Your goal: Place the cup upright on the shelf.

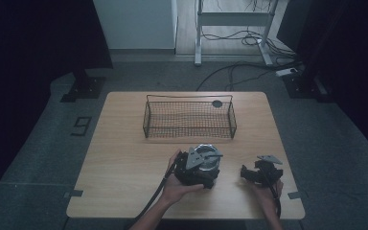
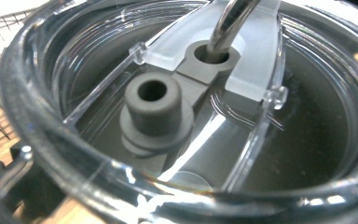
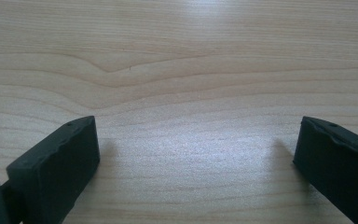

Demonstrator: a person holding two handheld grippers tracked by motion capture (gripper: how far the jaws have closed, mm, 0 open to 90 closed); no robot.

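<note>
A clear round plastic container [image 1: 206, 155] with a grey hub and a bent metal rod sits at the table's front middle. My left gripper [image 1: 197, 168] is right on top of it, held by a hand. In the left gripper view the container [image 2: 177, 107] sits hard against the camera, its rim across the bottom. A black jaw part shows under the rim at lower left, and the grip itself is hidden. My right gripper [image 1: 261, 173] rests low over the table to the right of the container. Its jaws stand wide apart over bare wood, right gripper [image 3: 198, 140] with nothing between them.
A black wire basket [image 1: 189, 120] stands at the back middle of the wooden table [image 1: 124, 158]. A dark round grommet [image 1: 217, 103] lies behind its right end. Black cables trail from both grippers off the front edge. Desk legs and floor cables lie beyond.
</note>
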